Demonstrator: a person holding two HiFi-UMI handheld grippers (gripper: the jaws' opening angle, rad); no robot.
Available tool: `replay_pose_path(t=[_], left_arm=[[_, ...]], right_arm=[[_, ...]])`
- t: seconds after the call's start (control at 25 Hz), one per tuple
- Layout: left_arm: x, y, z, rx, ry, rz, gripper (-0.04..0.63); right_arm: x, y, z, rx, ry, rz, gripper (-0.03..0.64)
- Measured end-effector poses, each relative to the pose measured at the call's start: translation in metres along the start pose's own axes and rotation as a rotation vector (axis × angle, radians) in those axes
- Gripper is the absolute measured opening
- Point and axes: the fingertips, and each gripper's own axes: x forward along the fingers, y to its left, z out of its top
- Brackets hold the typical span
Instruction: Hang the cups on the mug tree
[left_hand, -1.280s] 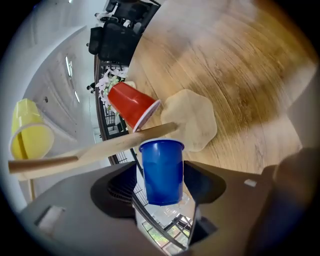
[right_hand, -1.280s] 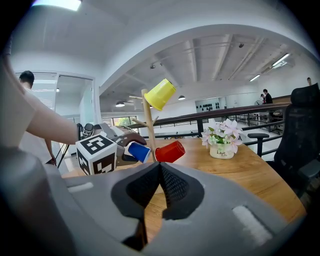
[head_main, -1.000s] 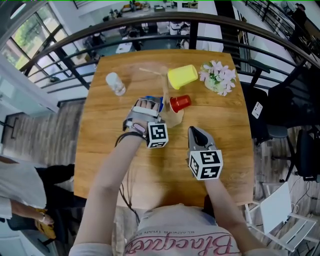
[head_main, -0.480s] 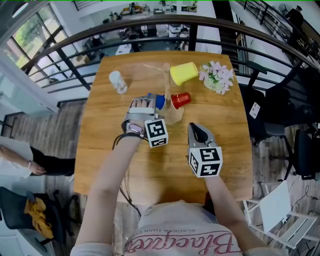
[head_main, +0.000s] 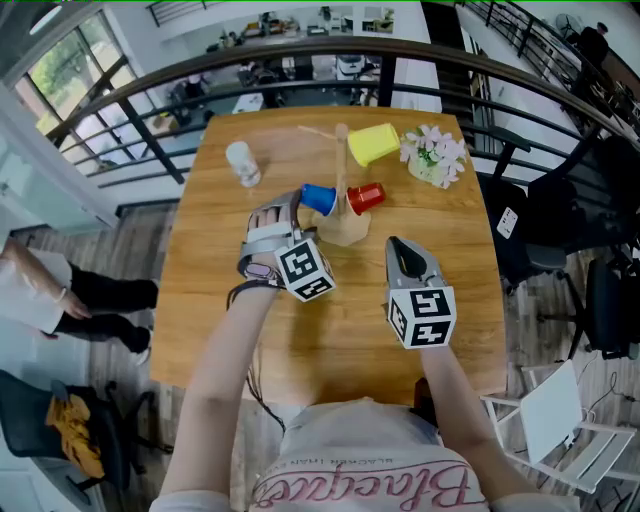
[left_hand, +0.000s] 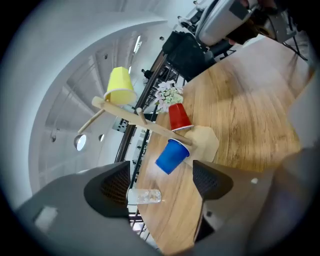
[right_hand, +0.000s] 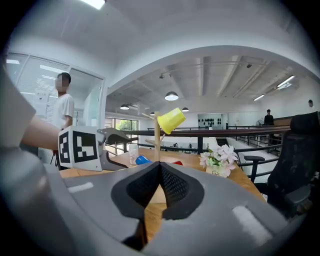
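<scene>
The wooden mug tree (head_main: 342, 175) stands mid-table on its flat base (head_main: 345, 233). A yellow cup (head_main: 372, 143) hangs high on it; a red cup (head_main: 365, 197) and a blue cup (head_main: 319, 198) hang low. In the left gripper view the blue cup (left_hand: 171, 156) hangs on a peg ahead of the jaws. My left gripper (head_main: 285, 212) (left_hand: 161, 182) is open; its jaws have just been opening and nothing is between them. A clear cup (head_main: 242, 163) (left_hand: 144, 196) lies on the table at far left. My right gripper (head_main: 398, 246) (right_hand: 159, 185) is shut and empty, short of the tree.
A pot of pale flowers (head_main: 435, 153) stands right of the tree. A railing (head_main: 150, 90) runs behind the table's far edge (head_main: 330, 105). A person (right_hand: 62, 107) stands off to the left; a black chair (head_main: 610, 300) is on the right.
The left gripper has let go of the blue cup, which now hangs on the tree, and has drawn back toward me while rolling. The right gripper has risen a little.
</scene>
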Motion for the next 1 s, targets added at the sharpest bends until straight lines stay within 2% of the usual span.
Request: replay_pose_path(t=[0.28, 0.64, 1.0], left_arm=[[-0.035, 0.021, 0.000, -0.229, -0.071, 0.052, 0.394], [-0.077, 0.037, -0.012, -0.598, -0.169, 0.099, 0.350], [-0.131, 0.068, -0.019, -0.841, -0.337, 0.189, 0.290]], right_arm=[[-0.011, 0.002, 0.022, -0.025, -0.066, 0.024, 0.000], [-0.028, 0.008, 0.041, -0.046, -0.109, 0.026, 0.000], [-0.046, 0.020, 0.063, -0.110, -0.154, 0.009, 0.000]])
